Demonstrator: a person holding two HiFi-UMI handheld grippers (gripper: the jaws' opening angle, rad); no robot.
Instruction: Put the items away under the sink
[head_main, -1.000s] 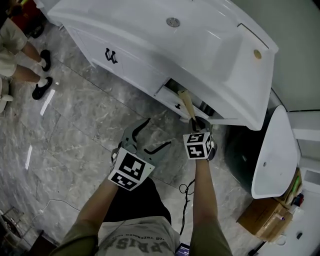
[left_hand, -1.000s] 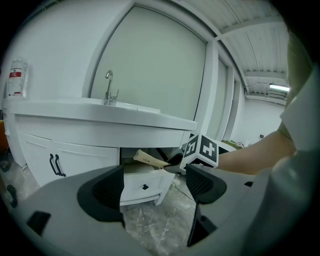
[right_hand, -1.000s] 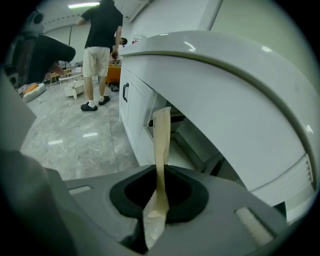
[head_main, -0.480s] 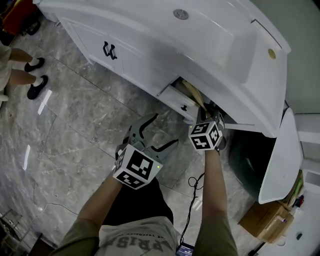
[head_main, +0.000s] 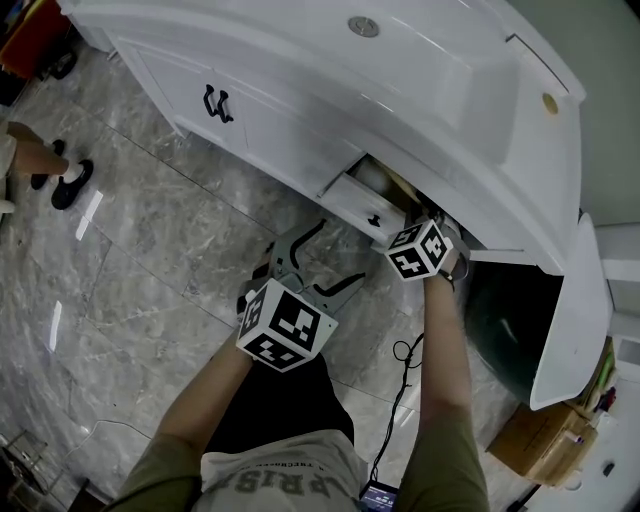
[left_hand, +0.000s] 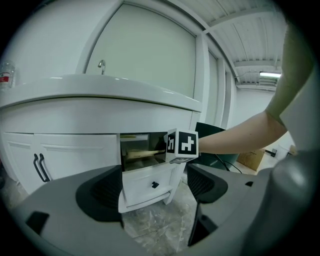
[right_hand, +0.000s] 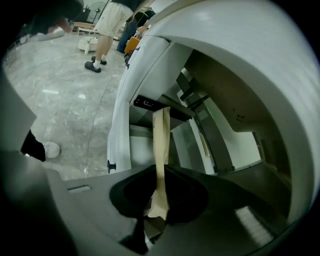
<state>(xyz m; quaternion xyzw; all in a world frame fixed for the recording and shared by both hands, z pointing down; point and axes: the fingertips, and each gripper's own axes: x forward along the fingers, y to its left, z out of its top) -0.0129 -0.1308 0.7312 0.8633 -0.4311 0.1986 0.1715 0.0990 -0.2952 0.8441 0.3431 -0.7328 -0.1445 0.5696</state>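
Observation:
My right gripper is shut on the lower end of a long flat tan wooden stick. The stick reaches forward into the open white drawer below the sink counter. In the head view the right gripper sits at the drawer's mouth, and the counter edge mostly hides the stick. The left gripper view shows the stick lying inside the drawer. My left gripper hangs open and empty over the marble floor, just in front of the drawer.
Two black handles mark the shut cabinet doors to the left. A dark green bin stands right of the drawer beside an open white door. A cardboard box sits at the lower right. A person's shoes are at the far left.
My right gripper has pushed forward and up to the drawer's mouth, carrying the stick deeper inside. The left gripper has drifted slightly right, still open.

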